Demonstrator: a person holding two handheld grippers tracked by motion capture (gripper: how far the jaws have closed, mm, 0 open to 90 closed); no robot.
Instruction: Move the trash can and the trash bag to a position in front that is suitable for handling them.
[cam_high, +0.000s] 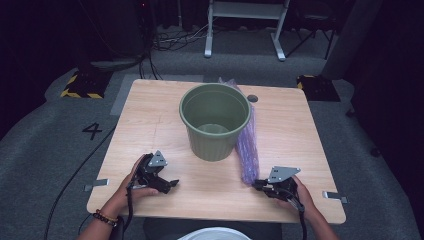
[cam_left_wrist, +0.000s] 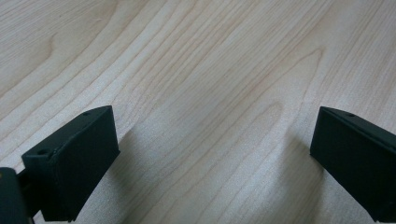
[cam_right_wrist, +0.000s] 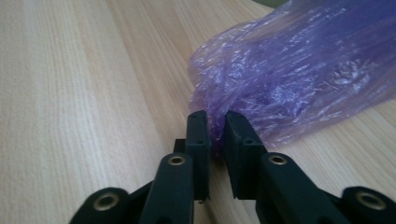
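A green plastic bucket stands upright in the middle of the wooden table. A long purple plastic bag lies flat along the bucket's right side. My right gripper is at the bag's near end. In the right gripper view its jaws stand almost together, pinching the crinkled edge of the bag. My left gripper rests near the front left of the table, pointing right. In its own view the left gripper is wide open, with bare wood between the fingers.
A round cable hole sits in the table behind the bucket. Metal brackets stick out at the table's front corners. Beyond the table are a white desk frame, floor cables and yellow-black striped blocks.
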